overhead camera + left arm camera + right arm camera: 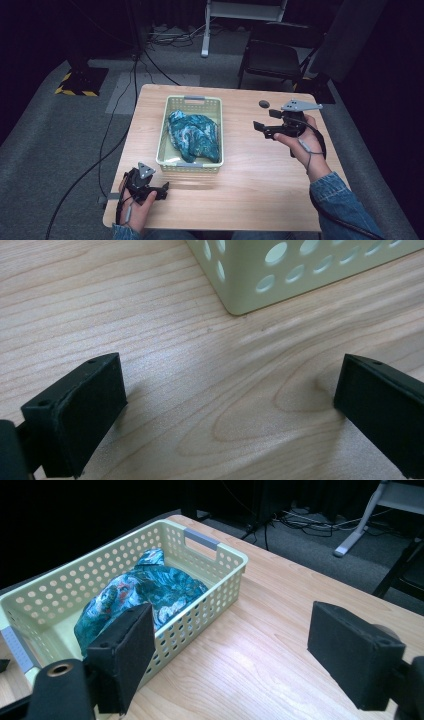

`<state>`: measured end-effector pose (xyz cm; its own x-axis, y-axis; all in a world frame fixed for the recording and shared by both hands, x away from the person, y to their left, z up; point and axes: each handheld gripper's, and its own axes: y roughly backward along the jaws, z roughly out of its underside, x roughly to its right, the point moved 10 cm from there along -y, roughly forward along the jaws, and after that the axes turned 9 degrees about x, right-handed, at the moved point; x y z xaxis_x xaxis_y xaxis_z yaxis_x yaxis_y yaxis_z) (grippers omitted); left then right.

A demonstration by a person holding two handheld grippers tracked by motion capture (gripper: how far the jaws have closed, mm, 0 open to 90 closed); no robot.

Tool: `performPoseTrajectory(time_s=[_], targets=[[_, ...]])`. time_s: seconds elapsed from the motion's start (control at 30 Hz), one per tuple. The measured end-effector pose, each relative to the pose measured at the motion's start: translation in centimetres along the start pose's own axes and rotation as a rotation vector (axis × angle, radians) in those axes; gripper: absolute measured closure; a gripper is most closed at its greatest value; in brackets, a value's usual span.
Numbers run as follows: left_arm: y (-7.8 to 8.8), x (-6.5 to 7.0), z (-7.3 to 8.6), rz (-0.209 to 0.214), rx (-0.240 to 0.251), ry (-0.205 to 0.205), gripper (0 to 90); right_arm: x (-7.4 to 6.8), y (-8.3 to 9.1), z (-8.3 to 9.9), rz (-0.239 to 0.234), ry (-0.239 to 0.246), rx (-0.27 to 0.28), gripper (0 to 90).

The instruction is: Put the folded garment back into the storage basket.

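Teal patterned cloth (194, 136) lay bunched inside the pale green perforated basket (215, 108), filling most of its floor; we saw nothing else in the basket. The basket stood on the wooden worktop (260, 175), toward its far middle.

Our right gripper (262, 128) hovered to the right of the basket, well apart from it, jaws wide open and empty, aimed across at the basket's side wall. In the right gripper view the cloth (145, 592) sat beyond the near wall of the basket (210, 607), heaped just above its rim.

Our left gripper (163, 191) rested low on the worktop just before the basket's near left corner (240, 285), jaws also spread wide with nothing between them.

We judged the step to be a reach for the cloth. To do it well, we would lift the right gripper over the rim, come down on a raised fold rather than the flat middle, and close fully before lifting. The left could steady the basket's near wall so it would not slide or tip.

A small dark round object (264, 104) lay on the worktop beyond the right gripper, right of the basket.
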<state>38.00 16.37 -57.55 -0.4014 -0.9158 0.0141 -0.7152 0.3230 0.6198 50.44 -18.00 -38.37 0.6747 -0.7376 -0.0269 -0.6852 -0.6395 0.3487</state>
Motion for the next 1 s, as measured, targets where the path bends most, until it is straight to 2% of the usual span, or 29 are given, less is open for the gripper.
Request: performPoseTrajectory(time_s=[0.73,1.0], targets=[[0.0,0.0,0.0,-0.001,0.000,-0.001,0.2,2.6,2.7,2.3,0.017,-0.004,-0.017,18.7],[0.0,0.0,0.0,-0.001,0.000,-0.001,0.2,4.0,3.8,3.3,0.049,-0.007,-0.034,18.6]])
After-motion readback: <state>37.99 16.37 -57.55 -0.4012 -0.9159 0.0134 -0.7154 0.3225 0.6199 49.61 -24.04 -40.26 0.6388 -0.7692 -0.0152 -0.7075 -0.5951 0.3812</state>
